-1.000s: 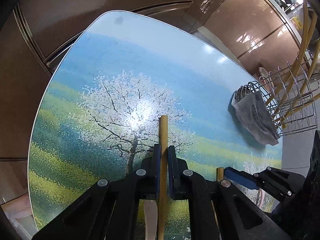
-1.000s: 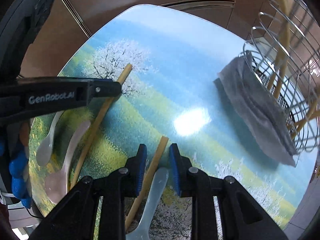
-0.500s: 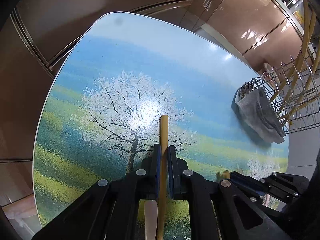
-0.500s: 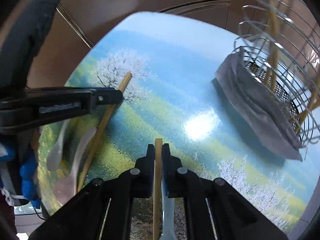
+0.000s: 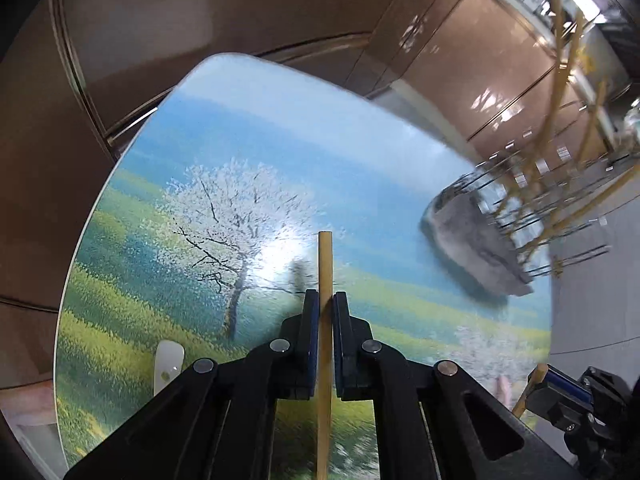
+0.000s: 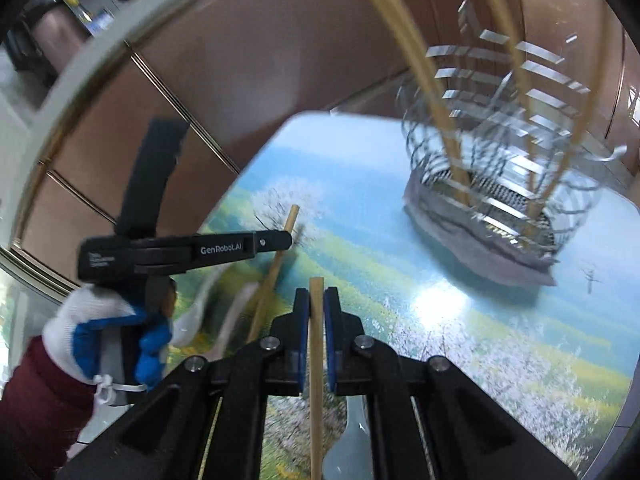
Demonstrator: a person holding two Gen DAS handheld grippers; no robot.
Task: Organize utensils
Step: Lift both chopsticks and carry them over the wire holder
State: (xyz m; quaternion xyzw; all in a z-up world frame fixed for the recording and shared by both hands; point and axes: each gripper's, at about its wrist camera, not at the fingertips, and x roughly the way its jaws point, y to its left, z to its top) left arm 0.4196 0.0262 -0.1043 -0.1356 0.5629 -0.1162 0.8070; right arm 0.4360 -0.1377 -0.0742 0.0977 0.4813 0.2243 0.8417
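The left gripper (image 5: 325, 304) is pinching 1 chopstick (image 5: 324, 264) between its jaws at lower centre, raised over the tabletop (image 5: 256, 136). The right gripper (image 6: 316, 300) is likewise clamping a second chopstick (image 6: 316, 344) at bottom centre. The wire holder (image 6: 500, 168) is sitting on a grey cloth (image 6: 460, 236) at upper right, with chopsticks standing in it.

Tabletop (image 5: 248, 128) is bare across the upper and centre-left of the left wrist view; open passage there. Obstacle at right edge: wire basket (image 6: 500, 168) on a grey cloth (image 6: 472, 236), with long sticks (image 6: 404, 28) leaning out and crossing the upper right of the right wrist view. Lower left of that view: spoons (image 6: 236, 312) lie on the table, beside the left gripper (image 6: 280, 240).
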